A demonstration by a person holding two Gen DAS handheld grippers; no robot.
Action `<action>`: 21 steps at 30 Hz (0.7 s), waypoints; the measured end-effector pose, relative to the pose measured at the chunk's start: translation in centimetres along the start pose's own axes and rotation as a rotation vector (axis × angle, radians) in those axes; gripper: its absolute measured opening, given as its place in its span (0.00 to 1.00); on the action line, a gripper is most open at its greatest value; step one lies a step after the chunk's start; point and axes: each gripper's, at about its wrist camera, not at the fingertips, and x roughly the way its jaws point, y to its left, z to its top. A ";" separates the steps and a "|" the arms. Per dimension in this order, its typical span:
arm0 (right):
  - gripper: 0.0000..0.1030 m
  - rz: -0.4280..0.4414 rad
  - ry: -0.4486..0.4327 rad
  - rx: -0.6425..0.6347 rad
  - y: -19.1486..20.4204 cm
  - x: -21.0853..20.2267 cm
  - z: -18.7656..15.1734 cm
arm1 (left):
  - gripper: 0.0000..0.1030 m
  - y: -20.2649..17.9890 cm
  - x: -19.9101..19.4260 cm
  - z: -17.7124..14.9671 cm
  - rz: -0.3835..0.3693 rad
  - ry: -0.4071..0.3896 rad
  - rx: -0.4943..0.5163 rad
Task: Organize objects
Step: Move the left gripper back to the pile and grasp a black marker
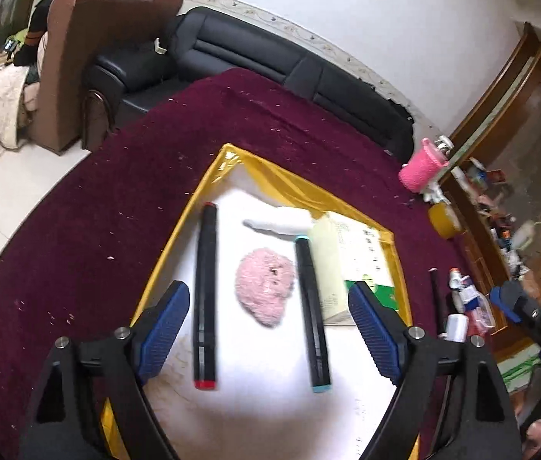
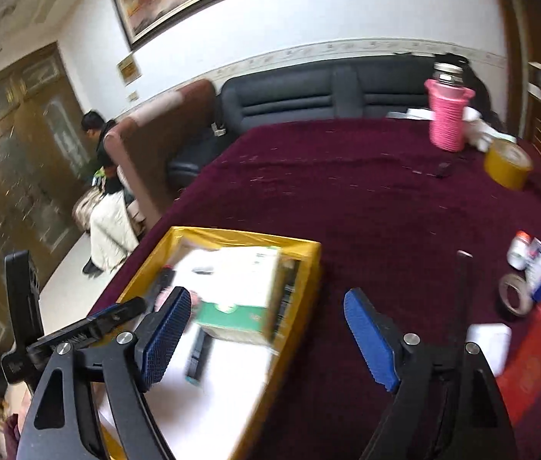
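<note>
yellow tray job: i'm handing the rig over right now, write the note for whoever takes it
Left tongs: open, empty, above the yellow-rimmed tray with a white floor.
Right tongs: open, empty, over the tray's right rim and the maroon tablecloth.
In the tray: black marker with red caps, black marker with teal caps, fluffy pink pad between them, white and green carton.
Out on the cloth: roll of yellow tape, pink knitted bottle cover, thin dark stick, small bottles and packets at right.
Done: both markers lie in the tray. Left: probably the loose items on the cloth.
</note>
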 end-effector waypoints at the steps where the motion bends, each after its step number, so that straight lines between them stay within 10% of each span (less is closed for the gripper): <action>1: 0.84 -0.024 -0.012 -0.002 -1.0 -1.1 -0.3 | 0.82 -0.2 -0.5 0.0 0.001 -0.007 0.001; 5: 0.84 -0.217 -0.119 -0.059 -4.6 -6.2 -0.4 | 0.88 -3.1 -4.2 0.2 -0.050 -0.085 0.066; 12: 1.00 -0.485 -0.617 -0.153 -9.6 -17.8 -3.1 | 1.00 -13.9 -6.0 -2.1 -0.245 -0.054 0.294; 17: 1.00 -0.405 -0.239 0.131 -19.0 -13.6 -3.3 | 1.00 -19.9 -1.5 -5.3 -0.276 0.109 0.364; 21: 1.00 -0.415 -0.155 0.245 -24.0 -10.5 -5.0 | 1.00 -23.2 2.2 -7.2 -0.232 0.195 0.391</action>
